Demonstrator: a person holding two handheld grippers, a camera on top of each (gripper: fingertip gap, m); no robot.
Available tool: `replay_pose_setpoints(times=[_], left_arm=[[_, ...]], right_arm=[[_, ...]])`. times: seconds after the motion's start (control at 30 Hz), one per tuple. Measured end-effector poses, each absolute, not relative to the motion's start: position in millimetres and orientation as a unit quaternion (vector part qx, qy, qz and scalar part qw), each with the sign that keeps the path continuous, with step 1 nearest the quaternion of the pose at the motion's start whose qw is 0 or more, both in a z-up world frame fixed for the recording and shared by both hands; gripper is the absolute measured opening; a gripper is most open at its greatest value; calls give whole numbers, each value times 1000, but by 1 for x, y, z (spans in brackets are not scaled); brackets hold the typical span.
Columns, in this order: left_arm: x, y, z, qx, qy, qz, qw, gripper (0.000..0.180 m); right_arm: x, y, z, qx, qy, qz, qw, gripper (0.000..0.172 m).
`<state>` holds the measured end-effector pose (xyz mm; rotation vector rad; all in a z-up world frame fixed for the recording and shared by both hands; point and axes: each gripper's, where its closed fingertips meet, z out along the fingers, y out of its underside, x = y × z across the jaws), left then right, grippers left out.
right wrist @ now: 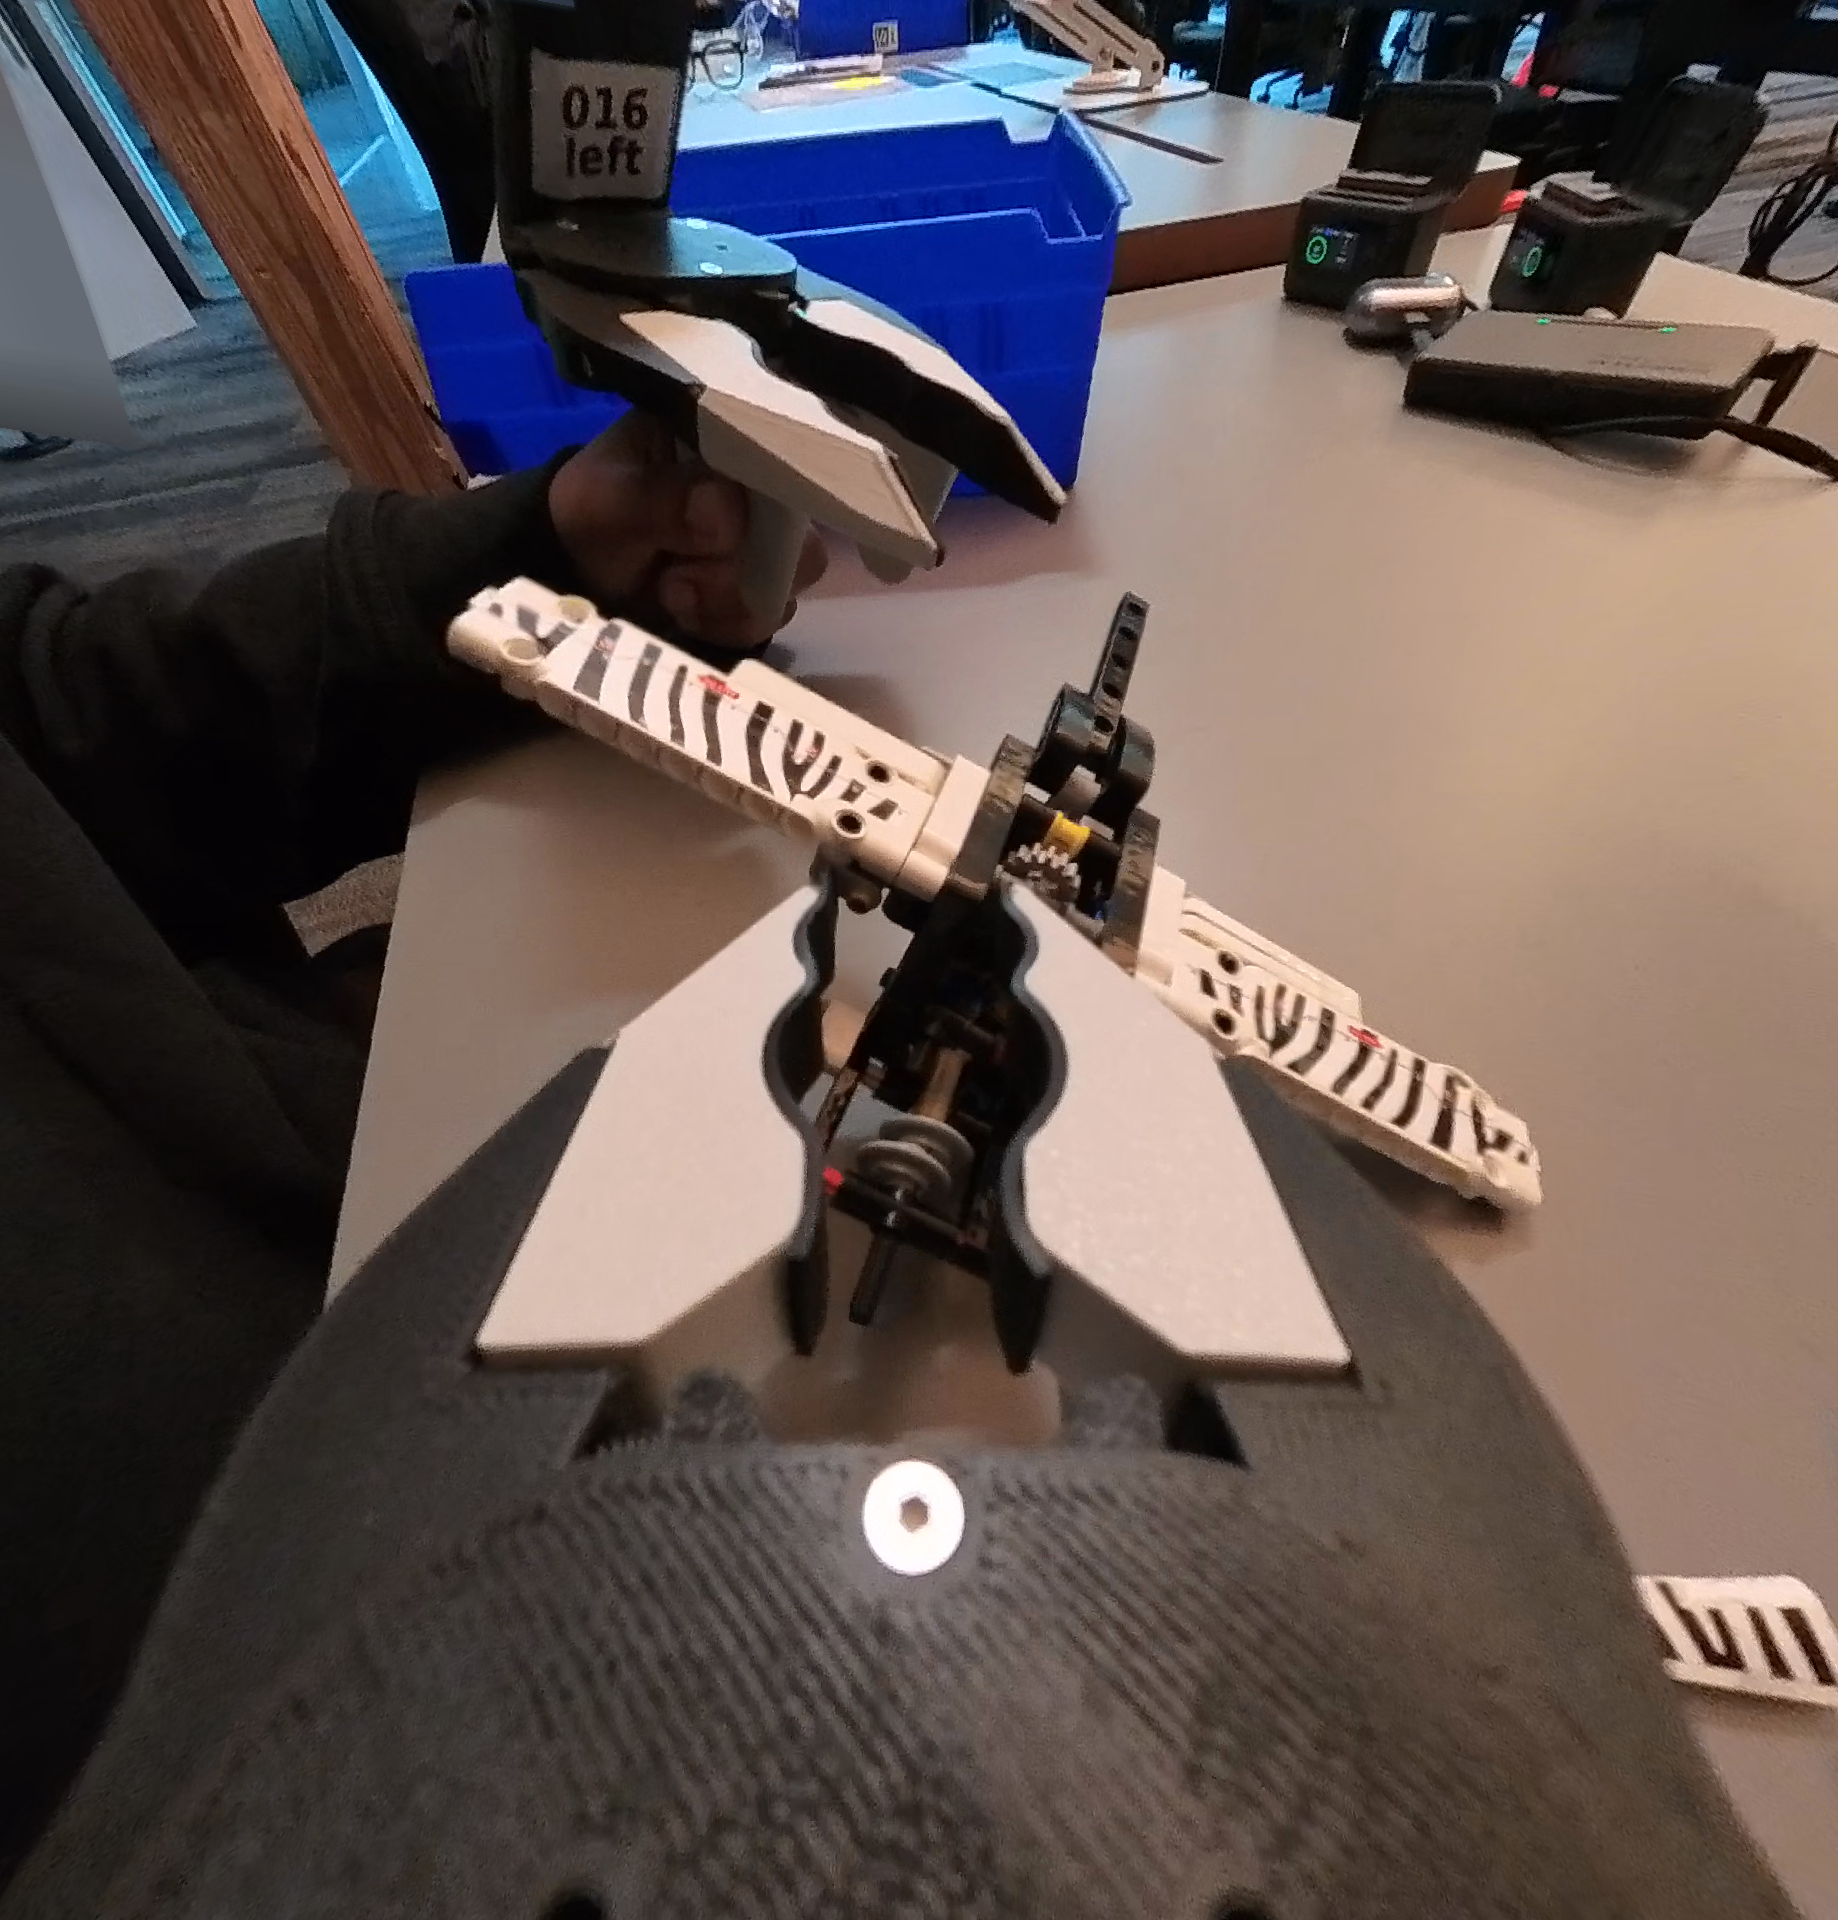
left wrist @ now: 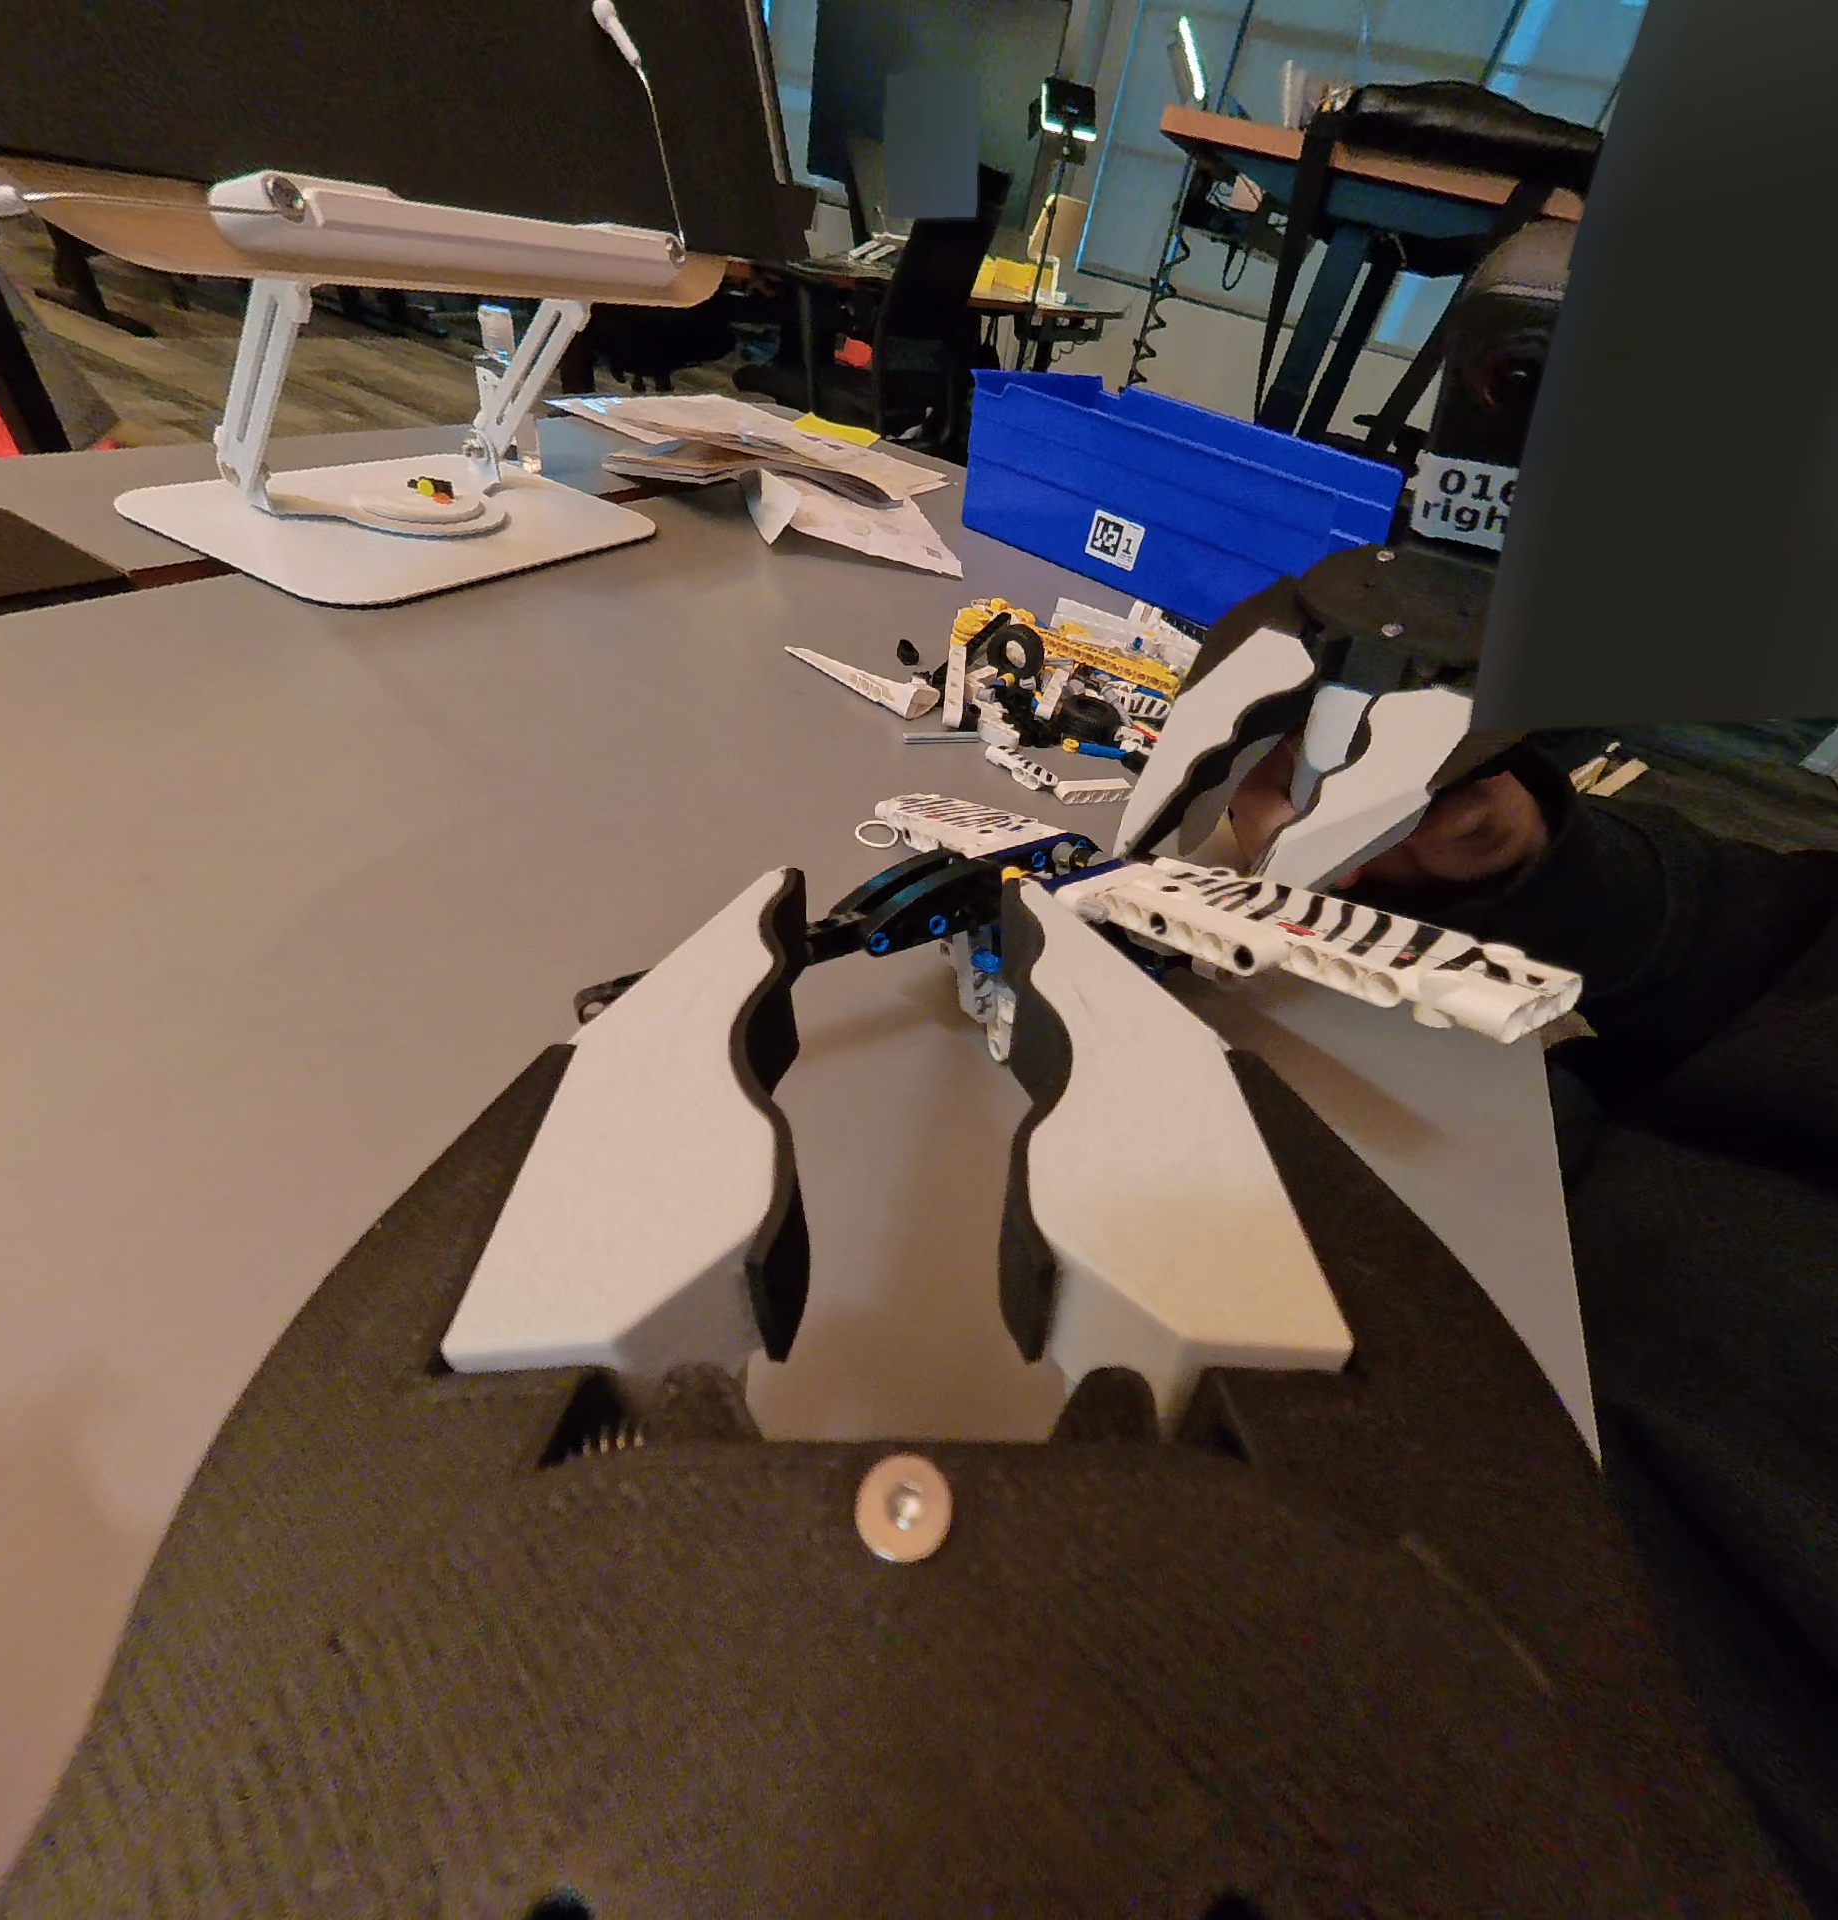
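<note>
A brick-built model with two white, black-striped wings (right wrist: 707, 717) and a black geared middle lies tilted at the table's corner. My right gripper (right wrist: 920, 904) is shut on the model's black middle frame, with a gear and shaft between its fingers. The left wrist view shows the right gripper (left wrist: 1195, 857) coming down on the model (left wrist: 1310, 925) at the wing root. My left gripper (left wrist: 899, 899) is open, and the model's black curved piece with blue pins (left wrist: 915, 904) lies just beyond its fingertips. In the right wrist view the left gripper (right wrist: 982, 520) stands clear of the model.
A pile of loose bricks (left wrist: 1060, 665) and a blue bin (left wrist: 1154, 488) sit behind the model. A white ring (left wrist: 879, 831) lies by the far wing. A white stand (left wrist: 375, 520) and papers (left wrist: 769, 457) are at the back left. Black devices (right wrist: 1590, 364) are at the far right. The table edge (left wrist: 1559, 1247) is close. My hands' fingertips stand some 9 cm from each other.
</note>
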<state>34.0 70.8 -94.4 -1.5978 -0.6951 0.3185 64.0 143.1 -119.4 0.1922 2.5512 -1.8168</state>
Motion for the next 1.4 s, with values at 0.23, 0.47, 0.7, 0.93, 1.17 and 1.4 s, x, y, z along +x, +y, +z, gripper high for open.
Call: replay_pose_setpoints(times=[0.23, 0.47, 0.7, 0.93, 1.17, 1.4], left_arm=[[34, 71, -94, -698, -304, 139, 633, 35], [34, 71, -95, -698, -304, 138, 633, 35], [34, 71, -94, -699, -303, 140, 633, 36], [38, 74, -92, -702, -287, 151, 634, 39], [45, 77, -86, -691, -299, 104, 650, 34], [66, 101, -77, -682, -288, -35, 671, 34]], right_arm=[[67, 140, -128, 48, 830, -555, -16, 25], [67, 139, -131, 42, 837, -544, -38, 19], [70, 138, -133, 31, 840, -540, -44, 14], [85, 133, -138, -34, 846, -525, -87, 6], [90, 134, -142, -88, 844, -512, -133, 7], [94, 133, -147, -142, 838, -498, -174, 7]])
